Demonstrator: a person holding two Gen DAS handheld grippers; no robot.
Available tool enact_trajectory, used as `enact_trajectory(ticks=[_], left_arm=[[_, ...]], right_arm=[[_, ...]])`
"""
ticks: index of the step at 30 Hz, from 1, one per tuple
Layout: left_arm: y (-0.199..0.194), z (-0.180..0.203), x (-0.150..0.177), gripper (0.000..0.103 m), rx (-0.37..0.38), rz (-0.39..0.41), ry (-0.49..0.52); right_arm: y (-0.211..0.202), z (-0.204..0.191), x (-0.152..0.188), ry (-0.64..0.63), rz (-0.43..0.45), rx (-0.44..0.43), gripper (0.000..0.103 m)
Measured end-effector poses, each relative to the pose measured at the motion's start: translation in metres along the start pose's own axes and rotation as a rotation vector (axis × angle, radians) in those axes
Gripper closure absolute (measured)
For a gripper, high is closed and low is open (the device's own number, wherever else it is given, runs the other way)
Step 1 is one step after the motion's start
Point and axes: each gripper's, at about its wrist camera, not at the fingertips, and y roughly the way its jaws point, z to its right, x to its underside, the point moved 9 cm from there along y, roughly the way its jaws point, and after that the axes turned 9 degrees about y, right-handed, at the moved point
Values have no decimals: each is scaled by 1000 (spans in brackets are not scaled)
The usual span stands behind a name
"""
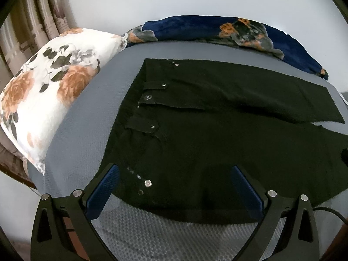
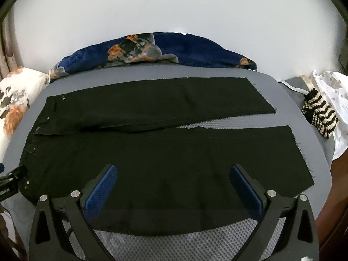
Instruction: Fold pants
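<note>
Setting: home bedroom. Evidence: bed [image 2: 280, 89] with grey textured cover fills both views. Floral pillow [image 1: 50, 100], white with orange roses, at 9 o'clock in left wrist view. Navy floral blanket [image 2: 195, 50] bunched against plain white wall [image 2: 174, 6] at 12 o'clock. Patterned curtain [image 1: 32, 21] at 10 o'clock. Striped knitted item [image 2: 319, 117] at 3 o'clock, right wrist view.

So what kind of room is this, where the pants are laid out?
Most likely a bedroom: the black pants lie on a grey bed, with a floral pillow and a navy blanket along its edges.
</note>
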Motion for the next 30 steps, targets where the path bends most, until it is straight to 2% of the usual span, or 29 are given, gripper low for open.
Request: enact_trajectory(ticks=[9,15,17,23,25,27,30], left_arm=[[17,-23,-27,2,-10,-2,-14],[35,-49,-55,2,14,3,-54],[42,-60,-66,2,40,8,-76],[66,-91,-96,3,117,33,-144],[76,-98,-106,18,144,42,-151],[90,-104,-113,25,181,28,-160],[114,-110,-124,32,272,5,-194]], right_arm=[[23,-17,-17,-52,-23,18,0],[40,-38,-36,-104,-26,4,0],[48,-47,-44,-117,-32,-18,0],[63,-75,-75,-128,-5,-166,0],[73,-88,-81,-137,-47,-241,0],[86,-95,-84,-123,-101,-259,0],[99,-101,-96,-74,-117,-289,0]])
